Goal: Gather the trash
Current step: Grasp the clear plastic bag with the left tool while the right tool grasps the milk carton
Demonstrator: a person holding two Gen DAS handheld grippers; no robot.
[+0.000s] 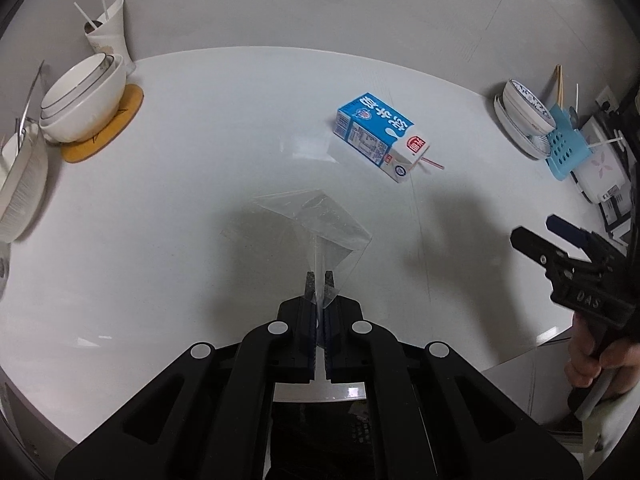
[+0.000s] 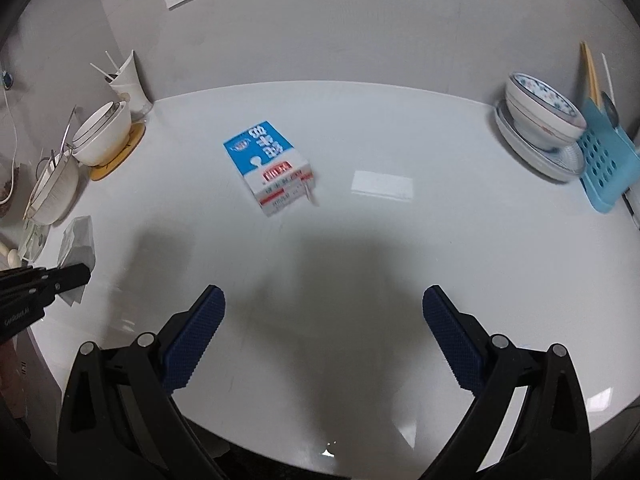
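My left gripper [image 1: 319, 280] is shut on a clear plastic wrapper [image 1: 320, 224] and holds it just above the white table; the wrapper also shows in the right wrist view [image 2: 78, 240] beside the left gripper [image 2: 82, 274]. A blue and white milk carton [image 1: 380, 136] with a straw lies on its side further back on the table; it also shows in the right wrist view [image 2: 270, 170]. My right gripper [image 2: 323, 304] is open and empty above the table's near part; it shows at the right edge of the left wrist view [image 1: 536, 230].
Stacked white bowls [image 1: 86, 94] on a yellow mat, a paper cup [image 1: 110, 32] with straws and a sieve stand at the left. A patterned bowl on plates [image 2: 540, 120] and a blue rack [image 2: 604, 160] with chopsticks stand at the right. The wall is behind.
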